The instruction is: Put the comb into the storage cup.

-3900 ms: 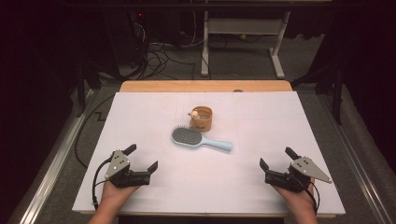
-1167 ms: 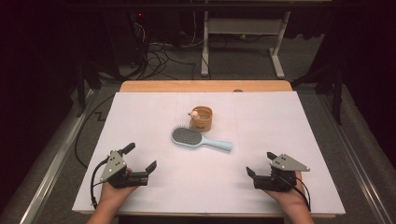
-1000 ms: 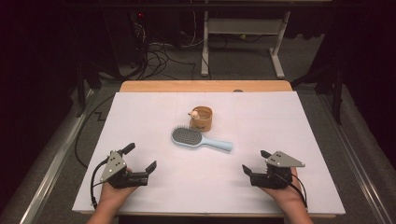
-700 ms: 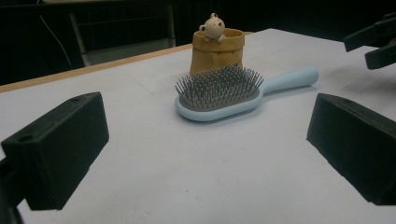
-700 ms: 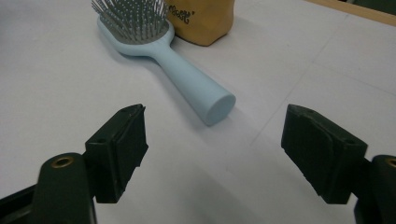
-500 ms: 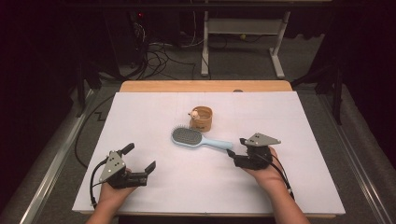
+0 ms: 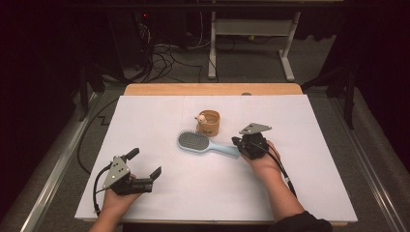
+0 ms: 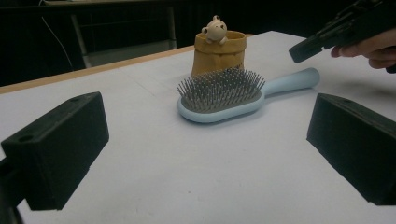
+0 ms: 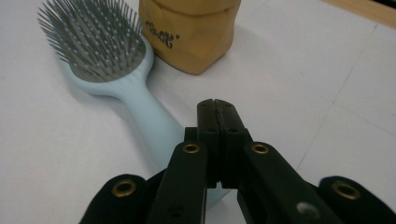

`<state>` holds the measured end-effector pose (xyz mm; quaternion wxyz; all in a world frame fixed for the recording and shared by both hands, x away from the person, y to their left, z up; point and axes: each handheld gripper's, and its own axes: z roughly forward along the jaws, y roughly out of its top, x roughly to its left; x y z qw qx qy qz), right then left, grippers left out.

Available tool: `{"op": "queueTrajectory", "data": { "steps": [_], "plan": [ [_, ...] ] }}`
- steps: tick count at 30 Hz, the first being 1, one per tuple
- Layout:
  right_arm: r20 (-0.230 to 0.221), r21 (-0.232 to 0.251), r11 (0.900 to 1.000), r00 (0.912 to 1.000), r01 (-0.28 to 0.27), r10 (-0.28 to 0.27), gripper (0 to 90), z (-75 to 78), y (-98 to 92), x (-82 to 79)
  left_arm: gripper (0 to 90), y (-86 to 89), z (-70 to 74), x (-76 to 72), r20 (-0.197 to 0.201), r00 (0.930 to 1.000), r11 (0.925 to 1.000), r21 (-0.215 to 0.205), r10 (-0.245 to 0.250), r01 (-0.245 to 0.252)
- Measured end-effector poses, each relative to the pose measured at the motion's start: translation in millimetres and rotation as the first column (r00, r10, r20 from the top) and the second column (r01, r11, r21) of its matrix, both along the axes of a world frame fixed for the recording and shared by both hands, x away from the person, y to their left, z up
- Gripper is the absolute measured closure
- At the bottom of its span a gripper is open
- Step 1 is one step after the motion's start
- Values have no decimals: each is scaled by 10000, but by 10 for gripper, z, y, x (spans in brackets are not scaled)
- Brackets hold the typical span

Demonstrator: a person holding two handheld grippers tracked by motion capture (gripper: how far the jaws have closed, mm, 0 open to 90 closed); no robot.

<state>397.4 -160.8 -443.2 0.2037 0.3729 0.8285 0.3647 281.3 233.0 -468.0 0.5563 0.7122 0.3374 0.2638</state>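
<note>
Right gripper view: right tongs [image 9: 217,105] pressed together, seemingly empty, over hairbrush [image 9: 140,105] handle end.

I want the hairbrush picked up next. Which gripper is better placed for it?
Right. The right gripper sits shut at the hairbrush handle's end; the left gripper waits open near the table's front edge.

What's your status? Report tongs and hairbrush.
Left tongs open. Right tongs just closed, empty, over hairbrush handle. Bristles up, beside tan cup. Path clear.

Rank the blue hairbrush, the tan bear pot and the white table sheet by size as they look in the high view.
1. White paper table sheet, by far the largest.
2. Light blue paddle hairbrush, longer than the pot.
3. Tan pot with the small bear figure, smallest, though it lies slightly farther back.
</note>
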Motion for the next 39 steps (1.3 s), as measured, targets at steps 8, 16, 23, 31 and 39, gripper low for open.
{"op": "queueTrajectory", "data": {
  "steps": [8,16,23,31,39],
  "plan": [
    [-637,-826,9964,9979,-206,153,900,-62,135,121,0,0,-2,1,-16,10000,10000,-14,-19,19],
    [-785,-736,9959,9958,-528,470,900,-57,117,57,0,-5,-7,7,-67,10000,10000,-14,2,-2],
    [-740,-705,9938,9940,-858,806,900,-29,103,-67,0,-4,-7,4,-43,10000,10000,-57,26,-27],
    [-458,-845,9892,9922,-1198,1163,900,8,122,-241,0,-5,-7,6,-28,10000,10000,-48,38,-38],
    [-554,-852,9956,9979,-393,346,900,-58,78,-72,0,0,-7,8,-37,10000,10000,-46,41,-42]
  ]
}}
